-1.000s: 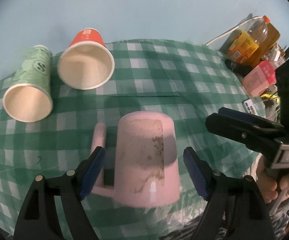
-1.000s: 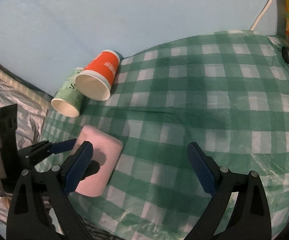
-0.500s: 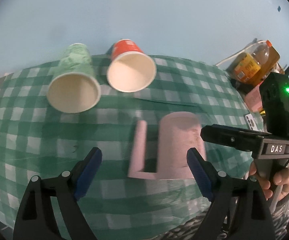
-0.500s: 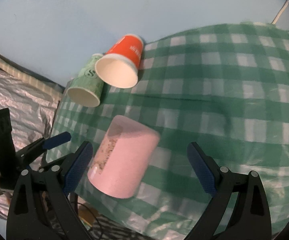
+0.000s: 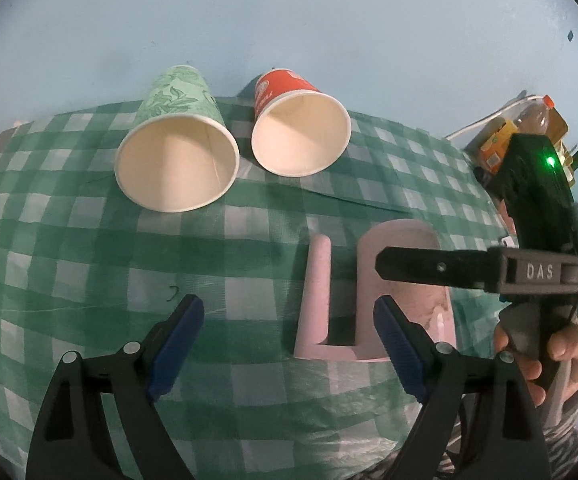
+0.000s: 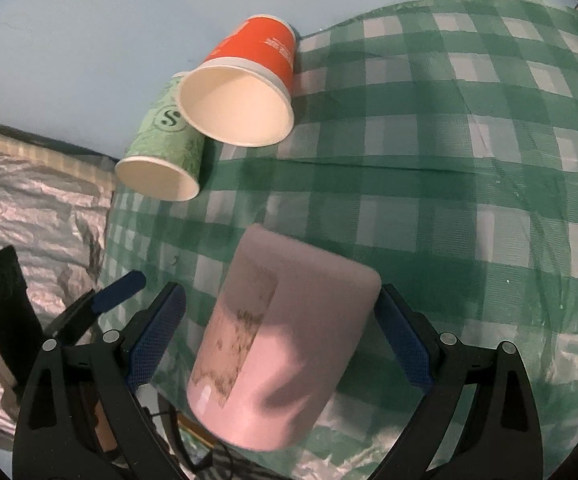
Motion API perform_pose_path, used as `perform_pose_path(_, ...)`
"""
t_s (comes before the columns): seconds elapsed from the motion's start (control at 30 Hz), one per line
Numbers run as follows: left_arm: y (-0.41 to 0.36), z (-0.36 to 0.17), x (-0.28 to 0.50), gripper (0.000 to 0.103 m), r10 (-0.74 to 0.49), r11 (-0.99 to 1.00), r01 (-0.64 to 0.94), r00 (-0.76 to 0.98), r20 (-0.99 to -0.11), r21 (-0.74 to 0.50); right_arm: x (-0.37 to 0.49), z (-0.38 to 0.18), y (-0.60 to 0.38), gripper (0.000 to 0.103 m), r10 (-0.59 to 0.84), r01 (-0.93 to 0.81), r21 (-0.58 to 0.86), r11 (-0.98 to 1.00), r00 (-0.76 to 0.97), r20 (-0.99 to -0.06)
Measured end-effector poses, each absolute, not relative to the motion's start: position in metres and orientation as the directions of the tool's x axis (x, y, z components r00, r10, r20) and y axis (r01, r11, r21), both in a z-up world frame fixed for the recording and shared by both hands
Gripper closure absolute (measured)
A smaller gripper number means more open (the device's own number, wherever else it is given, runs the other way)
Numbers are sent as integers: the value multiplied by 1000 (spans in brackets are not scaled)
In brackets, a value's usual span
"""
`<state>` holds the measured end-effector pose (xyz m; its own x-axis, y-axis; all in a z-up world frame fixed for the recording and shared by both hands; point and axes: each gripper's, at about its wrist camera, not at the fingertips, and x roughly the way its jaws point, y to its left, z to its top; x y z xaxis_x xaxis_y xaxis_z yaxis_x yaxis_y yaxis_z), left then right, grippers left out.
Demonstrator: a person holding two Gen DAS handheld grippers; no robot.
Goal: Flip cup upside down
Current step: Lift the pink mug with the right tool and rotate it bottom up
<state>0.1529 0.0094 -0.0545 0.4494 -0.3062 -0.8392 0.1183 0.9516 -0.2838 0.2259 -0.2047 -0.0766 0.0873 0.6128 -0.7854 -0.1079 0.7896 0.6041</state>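
A pink mug (image 6: 285,356) stands upside down on the green checked tablecloth (image 6: 469,168) near its front edge, with a worn label patch on its side. My right gripper (image 6: 279,332) is open, its blue pads on either side of the mug without closing on it. In the left wrist view the mug (image 5: 405,236) and its handle (image 5: 317,296) sit right of centre, partly hidden by the right gripper's black body (image 5: 489,272). My left gripper (image 5: 289,344) is open and empty, to the left of the mug.
A green paper cup (image 5: 177,156) and a red paper cup (image 5: 301,136) lie on their sides at the back of the table, mouths facing me. Bottles and boxes (image 5: 529,128) crowd the far right. Crinkled silver sheeting (image 6: 29,216) lies past the table's left edge.
My left gripper has drawn back and to the left, away from the mug. My right gripper has moved in until its open fingers straddle the mug.
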Motion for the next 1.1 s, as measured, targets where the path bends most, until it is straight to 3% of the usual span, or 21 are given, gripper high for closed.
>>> perform_pose_path(0.1, 8, -56, 154, 15, -302, 953, 127, 459, -836, -275, 228, -81, -203, 8, 620, -89, 615, 784, 60, -782)
perform_pose_path(0.27, 8, -58, 157, 15, -306, 952, 121, 461, -833, -282, 234, -84, -208, 22, 616, -72, 613, 787, 48, -786)
perform_pose_path(0.67, 9, -48, 152, 15, -280, 959, 112, 515, -810, -261, 225, -66, -208, 29, 668, -191, 646, 739, 82, -740)
perform_pose_path(0.87, 14, -40, 143, 15, -265, 962, 95, 556, -788, -257, 205, -42, -205, 30, 637, -304, 572, 762, 198, -745)
perform_pose_path(1.1, 17, -34, 131, 14, -181, 980, 49, 634, -752, -194, 174, -13, -194, 30, 533, -425, 358, 831, 429, -729)
